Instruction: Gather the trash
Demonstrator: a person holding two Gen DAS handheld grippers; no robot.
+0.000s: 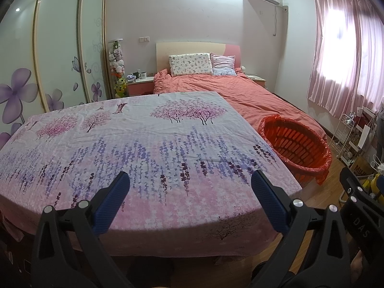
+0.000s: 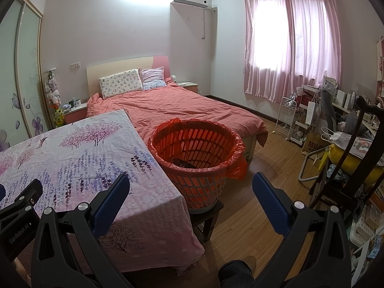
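Bedroom with pale walls and wood-plank flooring: a round orange plastic basket with slotted walls, lined with a thin red plastic bag folded over its rim, stands on a small dark stool just beside the right edge of a table draped in a floral cotton cloth printed with pink trees and purple blossom sprays. Something dark and mesh-patterned lies on the basket's bottom; what it is cannot be told. No loose trash shows on the cloth. Nearest the lens, the left gripper hovers over the table's front edge, its ribbed blue pads spread wide and holding nothing. The right gripper is likewise spread wide and empty, framing the basket between its black arms. Beyond the table lies a bed under a rumpled salmon duvet with two patterned pillows against a cream headboard. Glossy pink curtains cover the bright window.
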